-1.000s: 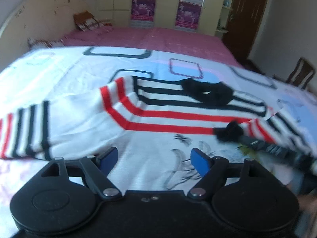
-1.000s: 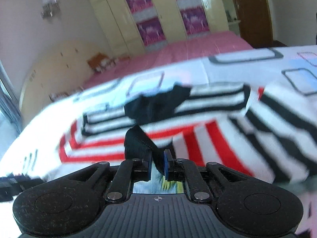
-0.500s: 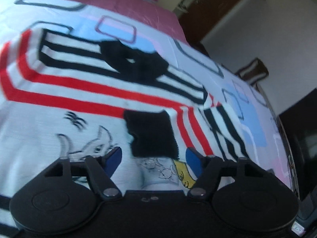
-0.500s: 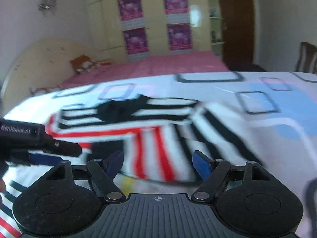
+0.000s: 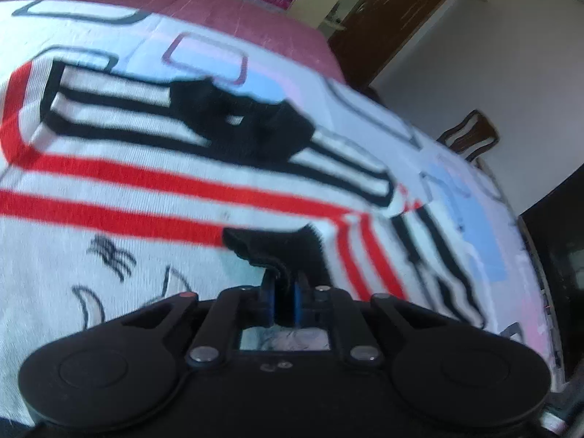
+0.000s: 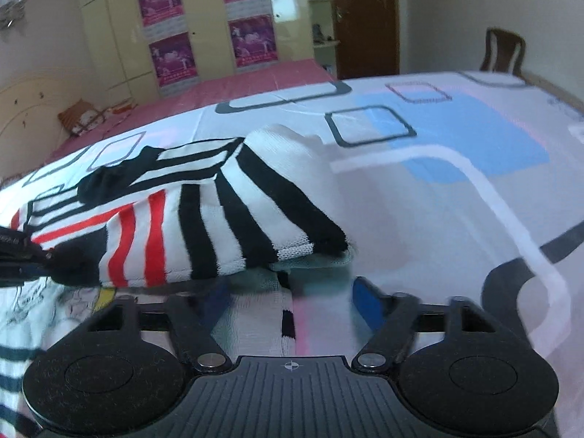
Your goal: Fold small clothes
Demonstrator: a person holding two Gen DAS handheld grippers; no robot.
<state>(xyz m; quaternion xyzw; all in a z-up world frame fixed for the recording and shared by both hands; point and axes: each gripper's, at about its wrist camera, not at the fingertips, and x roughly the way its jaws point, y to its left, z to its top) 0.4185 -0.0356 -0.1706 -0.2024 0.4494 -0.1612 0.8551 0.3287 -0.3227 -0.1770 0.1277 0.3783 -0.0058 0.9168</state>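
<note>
A white sweater [image 5: 153,197] with red and black stripes and a black collar [image 5: 248,127] lies spread on the bed. Its right sleeve is folded across the chest. My left gripper [image 5: 283,284] is shut on that sleeve's black cuff [image 5: 277,244]. The right wrist view shows the folded sleeve [image 6: 219,226] and, at the left edge, the left gripper [image 6: 14,252] at the cuff [image 6: 73,262]. My right gripper [image 6: 290,292] sits low at the sweater's side edge, its jaws closing. Fabric of the sweater's edge [image 6: 310,262] lies between its blue pads [image 6: 365,299], which stand apart from it.
The sweater rests on a white bedsheet [image 6: 438,189] printed with blue and grey squares, over a pink cover [image 6: 219,87]. Beyond are a wardrobe with purple posters [image 6: 164,18], a brown door [image 6: 365,18], a wooden chair [image 6: 503,51] and a headboard [image 6: 33,109].
The left gripper moved right to the black cuff and shut on it. The right gripper let go of that cuff, opened, moved right to the sweater's side edge, and its jaws narrowed.
</note>
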